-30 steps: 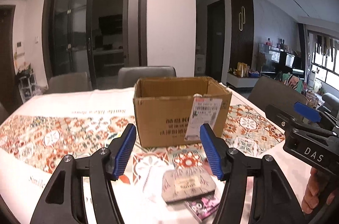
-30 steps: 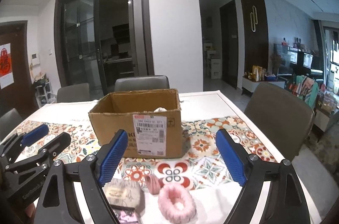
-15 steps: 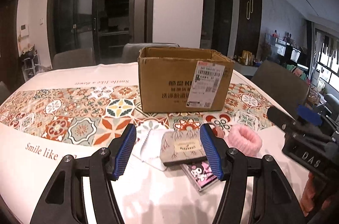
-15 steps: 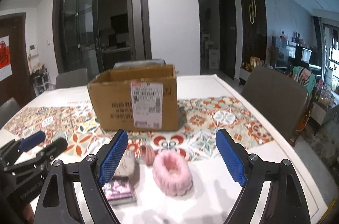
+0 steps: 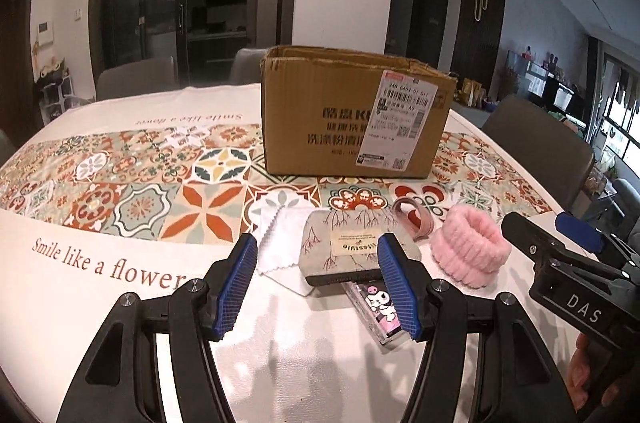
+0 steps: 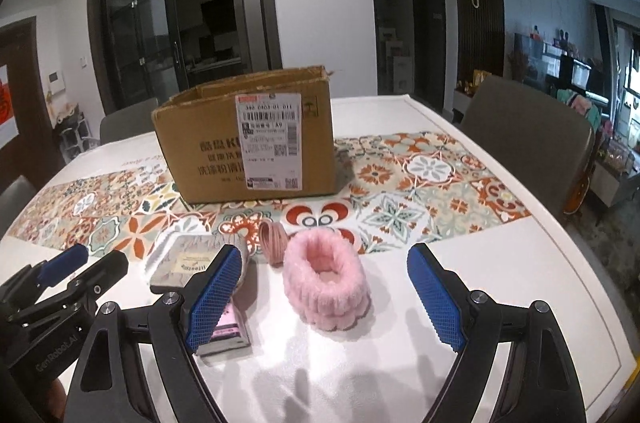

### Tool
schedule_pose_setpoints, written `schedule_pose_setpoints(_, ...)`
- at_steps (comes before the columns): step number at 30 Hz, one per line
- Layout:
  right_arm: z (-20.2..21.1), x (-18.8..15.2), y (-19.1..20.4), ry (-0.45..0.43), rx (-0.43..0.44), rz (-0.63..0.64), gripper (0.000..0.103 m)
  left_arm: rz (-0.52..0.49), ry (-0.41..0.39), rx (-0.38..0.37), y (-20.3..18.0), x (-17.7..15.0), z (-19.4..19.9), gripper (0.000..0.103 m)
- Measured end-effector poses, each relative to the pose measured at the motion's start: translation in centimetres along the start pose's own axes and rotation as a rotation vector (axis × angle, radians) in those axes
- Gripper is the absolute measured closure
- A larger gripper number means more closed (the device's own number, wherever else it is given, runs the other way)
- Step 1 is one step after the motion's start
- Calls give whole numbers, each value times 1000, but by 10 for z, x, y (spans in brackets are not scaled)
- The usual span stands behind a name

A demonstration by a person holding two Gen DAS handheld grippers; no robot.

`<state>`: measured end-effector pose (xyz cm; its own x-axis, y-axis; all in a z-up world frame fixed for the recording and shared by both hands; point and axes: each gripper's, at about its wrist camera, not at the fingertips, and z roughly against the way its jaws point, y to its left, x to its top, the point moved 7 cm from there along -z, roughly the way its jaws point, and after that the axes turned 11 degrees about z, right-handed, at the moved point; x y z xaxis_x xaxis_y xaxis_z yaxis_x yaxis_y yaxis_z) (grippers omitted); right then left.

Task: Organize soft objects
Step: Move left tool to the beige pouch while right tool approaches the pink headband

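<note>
Landmark: cardboard box [image 5: 352, 111] on counter [image 5: 80, 263]. In front of box, left to right: white cloth [image 5: 280, 243], grey pouch [image 5: 352, 247] overlapping cartoon card [image 5: 376, 311], pink band [image 5: 412, 219], fluffy pink scrunchie [image 6: 324, 283]. Left gripper [image 5: 320, 287] fingers spread, empty, before pouch. Right gripper [image 6: 328, 299] fingers spread, empty, flanking scrunchie.

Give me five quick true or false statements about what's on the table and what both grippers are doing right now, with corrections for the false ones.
1. The cardboard box stands open-topped on the patterned tablecloth. True.
2. The right gripper is shut on the fluffy pink band. False: its jaws stand wide open, the band lying between them untouched.
3. The left gripper holds nothing. True.
4. The fabric pouch lies inside the box. False: it lies on the table in front of the box.
5. A white cloth lies beside the pouch. True.
</note>
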<state>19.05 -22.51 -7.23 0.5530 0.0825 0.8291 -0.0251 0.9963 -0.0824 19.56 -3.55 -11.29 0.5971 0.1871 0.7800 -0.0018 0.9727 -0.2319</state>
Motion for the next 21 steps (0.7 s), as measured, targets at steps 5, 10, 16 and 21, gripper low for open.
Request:
schedule_pose_setpoints(5,-15,-8,3,51,20,-9,17,25,51,-2,4,-6,-15,41)
schedule_pose_setpoints(10,-26,-14,6,84,21,-7,17,42,85,0,7,-11,-27,41)
schedule_pose_setpoints(16,-40,-19,7,119,21,-12,17,65,114,-3,10,-13,-40,42)
schedule_pose_setpoints(21,-52,-22,9,148,32,-22,17,107,158,-28,13,-14,-53,42)
